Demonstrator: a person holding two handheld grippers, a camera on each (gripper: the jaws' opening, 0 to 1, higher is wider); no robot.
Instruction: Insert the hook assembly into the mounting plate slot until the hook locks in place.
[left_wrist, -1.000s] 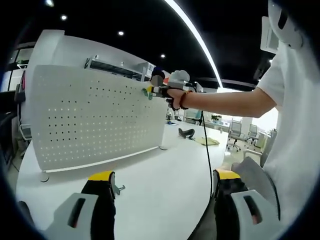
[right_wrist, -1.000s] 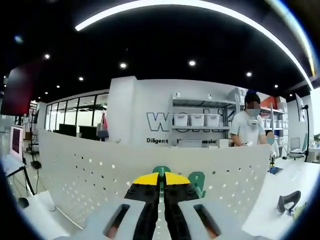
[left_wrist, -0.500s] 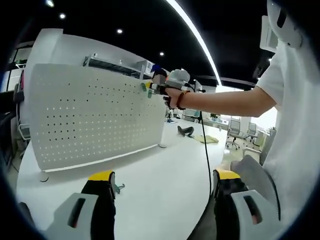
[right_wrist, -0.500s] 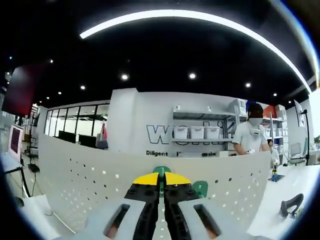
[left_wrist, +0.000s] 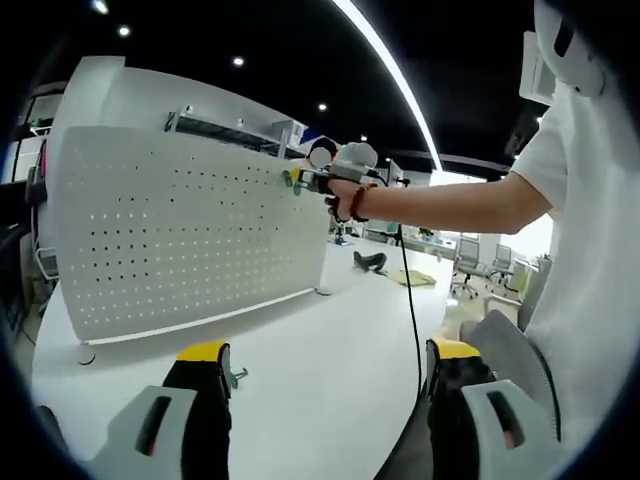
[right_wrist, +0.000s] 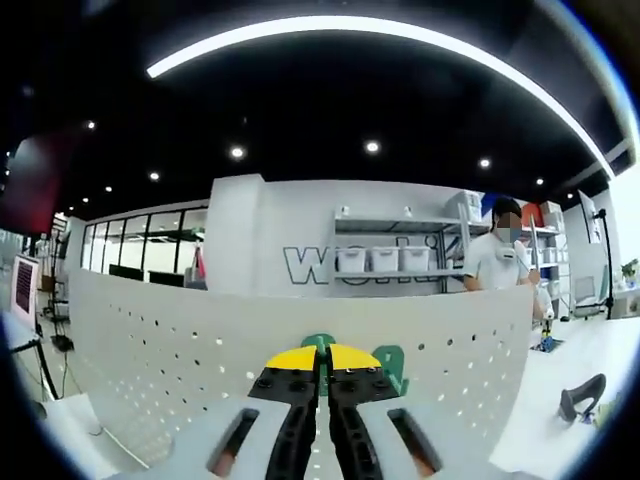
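Observation:
A white perforated mounting plate (left_wrist: 180, 230) stands upright on the white table (left_wrist: 330, 330). High up at its right end, a hand holds my right gripper (left_wrist: 312, 180) with a green hook (left_wrist: 291, 183) against the plate. In the right gripper view the jaws of my right gripper (right_wrist: 322, 356) are shut on that green hook (right_wrist: 321, 343), pressed at the plate (right_wrist: 150, 340) near its top edge. A second green hook (right_wrist: 390, 362) hangs on the plate just to the right. My left gripper (left_wrist: 328, 360) stands open low over the table, holding nothing.
A small metal hook (left_wrist: 237, 377) lies on the table by my left jaw. A black object (left_wrist: 372, 263) and a yellow cloth (left_wrist: 412, 280) lie farther back. Office chairs (left_wrist: 470, 270) stand at right. A person (right_wrist: 500, 270) stands behind the plate near shelves.
My right gripper with the green hook has shifted slightly up and left along the plate's top edge. The left gripper has stayed put.

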